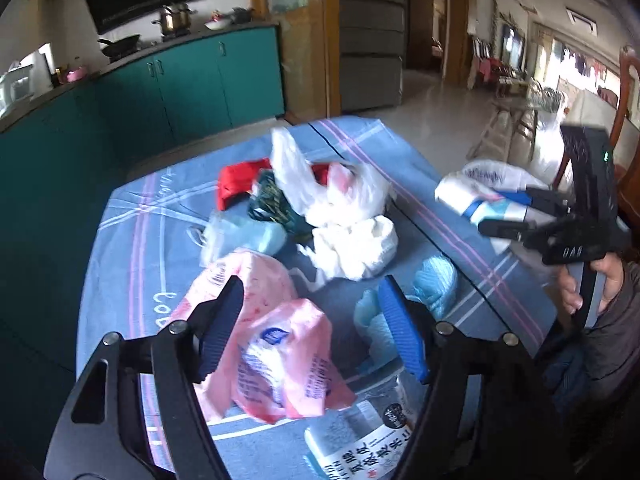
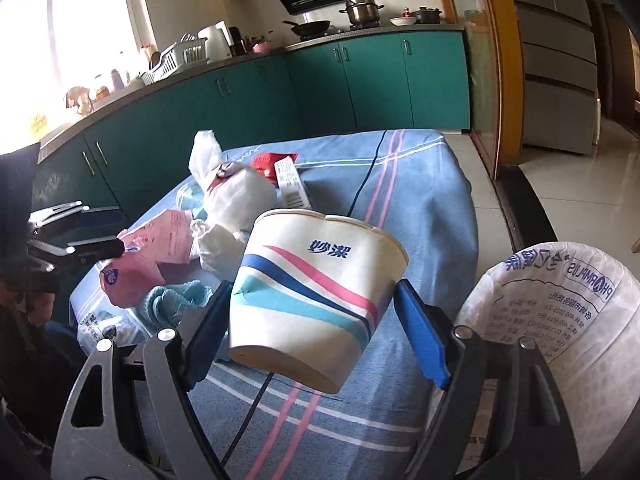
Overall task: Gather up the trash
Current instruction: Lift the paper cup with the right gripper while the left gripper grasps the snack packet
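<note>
Our right tongs (image 2: 312, 320) grip a paper cup (image 2: 316, 300) above the counter (image 2: 420, 200). Our left tongs (image 1: 312, 328) hang open over a pink wrapper (image 1: 272, 344).

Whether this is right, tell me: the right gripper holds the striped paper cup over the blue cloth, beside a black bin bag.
One error: the bin bag is white with print, not black; the right wrist view shows it. The right gripper does hold the striped paper cup over the blue cloth.

Daylight glare from the window (image 2: 80, 20) — fisheye-bent edges, slight blur.
</note>
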